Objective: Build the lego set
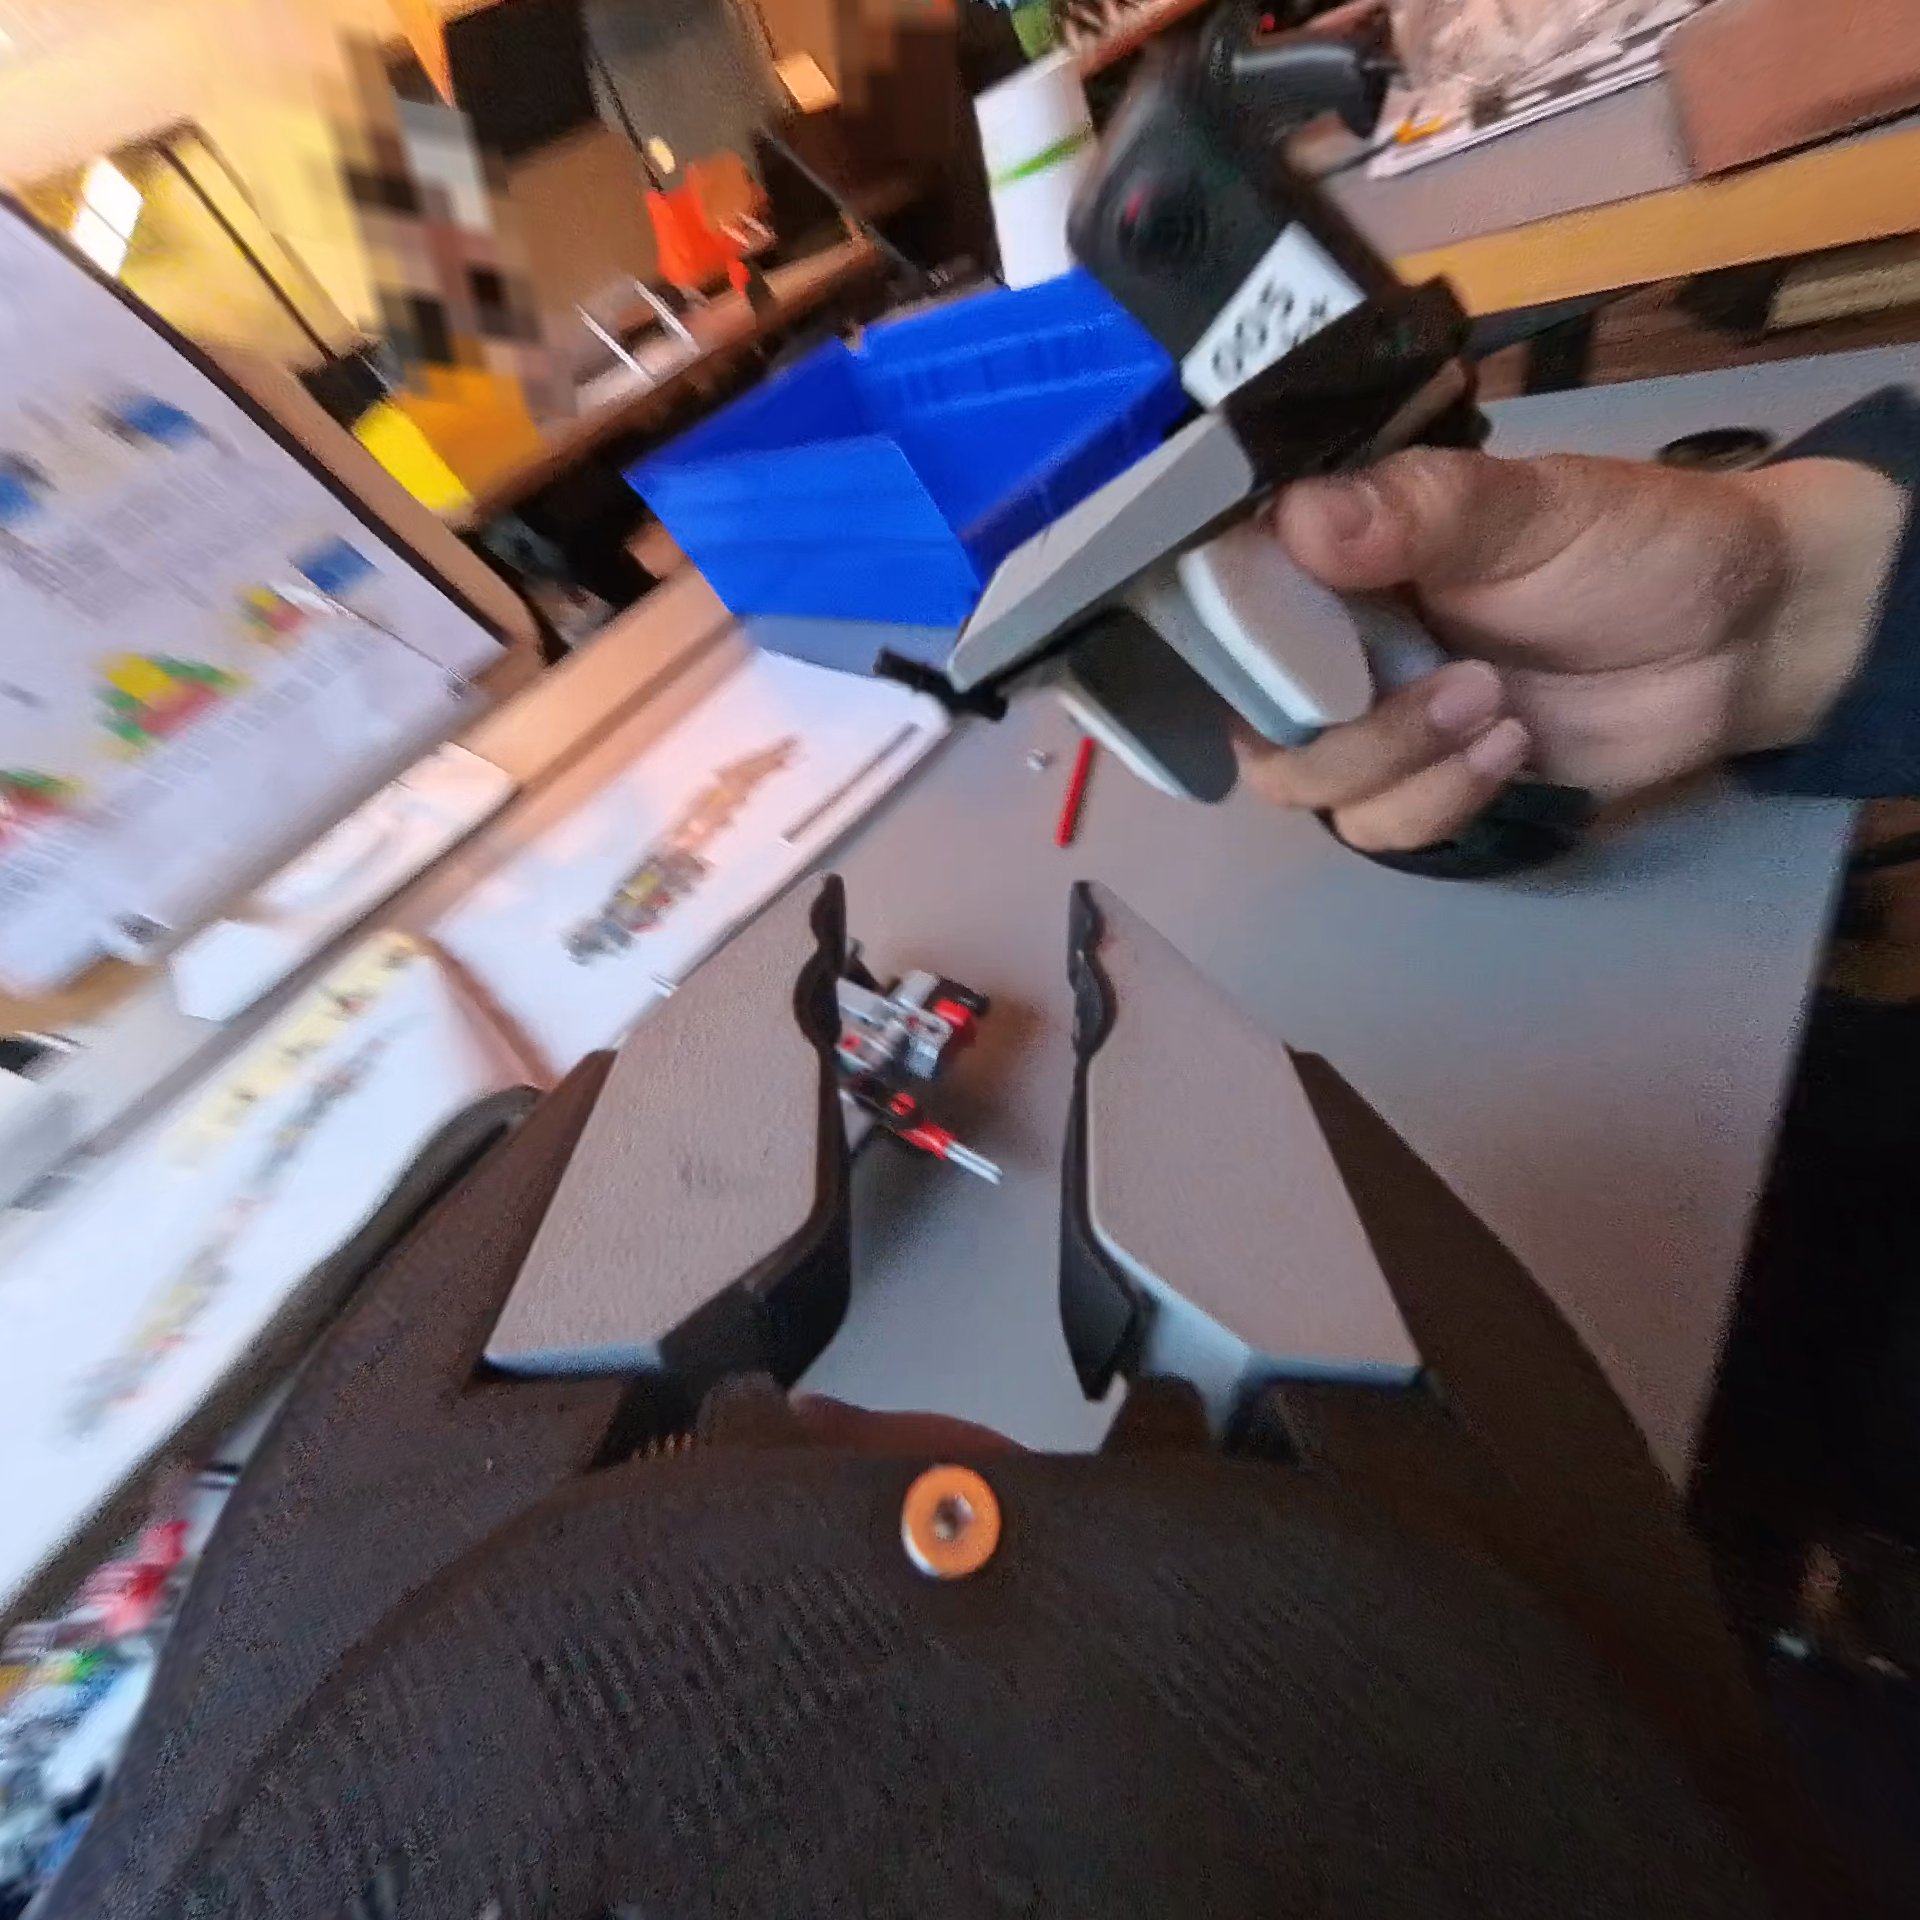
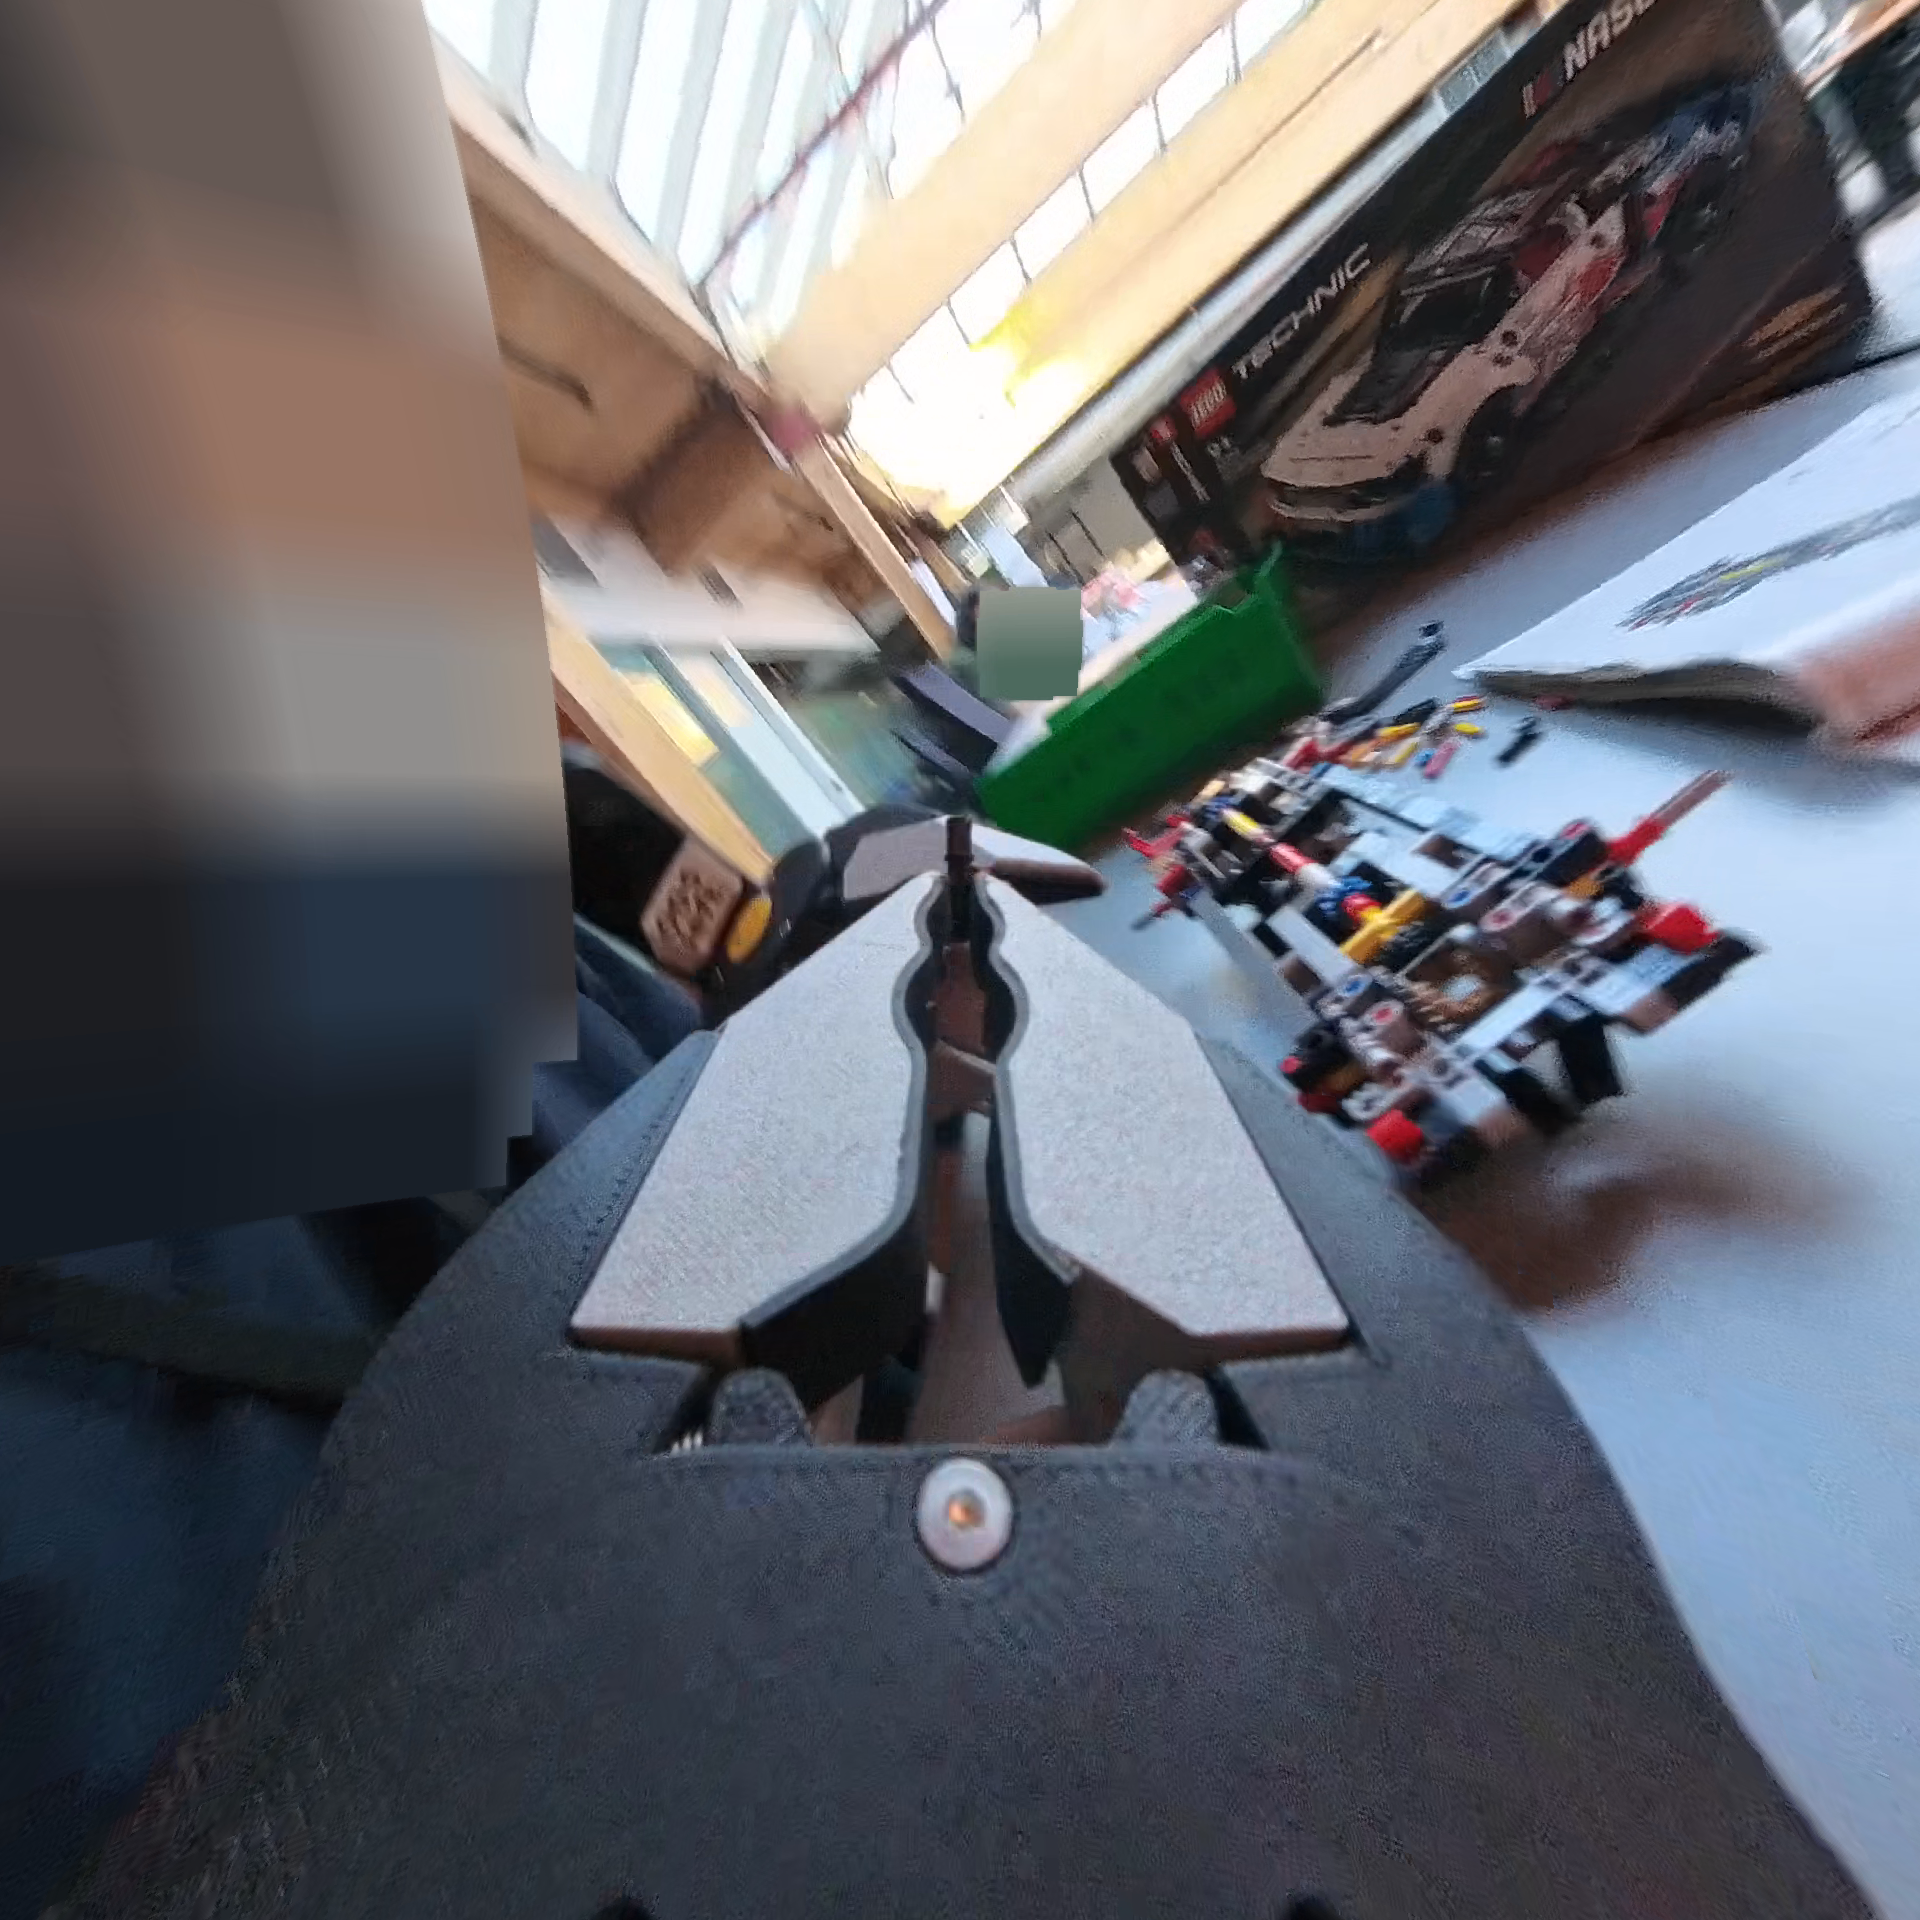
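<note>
Grey table bears small brick assembly between spread left gripper fingers.

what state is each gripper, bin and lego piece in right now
left gripper: open, above a small grey-and-red lego assembly on the table, right pad clear of it
right gripper: shut on a thin black pin that pokes past the tips
blue bin: upright, open-topped
green bin: on the table, contents hidden
large lego chassis: partly built, resting on the table
red axle: lying loose
</note>
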